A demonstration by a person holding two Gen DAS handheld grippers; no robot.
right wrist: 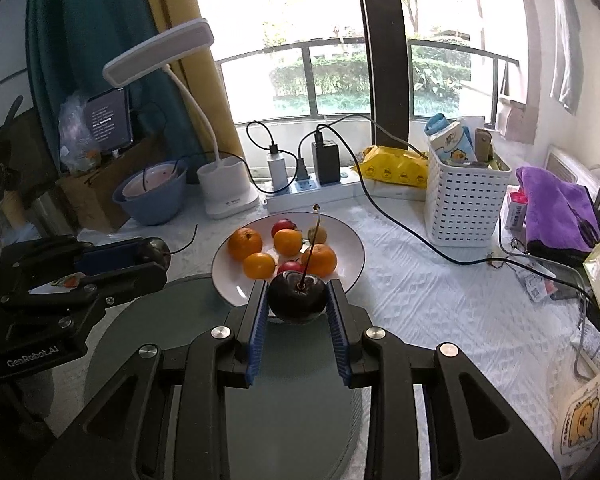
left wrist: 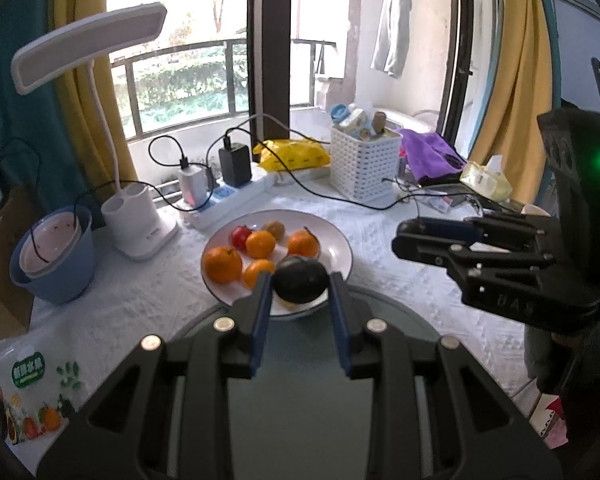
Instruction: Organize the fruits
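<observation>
A white plate [left wrist: 336, 240] holds several oranges [left wrist: 222, 264], a red fruit [left wrist: 240, 236] and a small brown-green fruit [left wrist: 274, 229]. My left gripper [left wrist: 300, 286] is shut on a dark round fruit [left wrist: 300, 284] held over the plate's near rim. My right gripper [right wrist: 298, 298] is shut on a dark cherry [right wrist: 297, 298] with a long stem, above the near edge of the plate [right wrist: 350, 240]. The right gripper shows at the right of the left wrist view [left wrist: 404, 236]. The left gripper shows at the left of the right wrist view [right wrist: 156, 254], with the dark fruit at its tips.
A grey-green round plate [right wrist: 188, 296] lies under both grippers. Behind the fruit plate are a white desk lamp [left wrist: 140, 224], a power strip with chargers and cables [left wrist: 228, 196], a white basket [left wrist: 362, 164], a blue bowl [left wrist: 56, 256] and a purple cloth [right wrist: 556, 208].
</observation>
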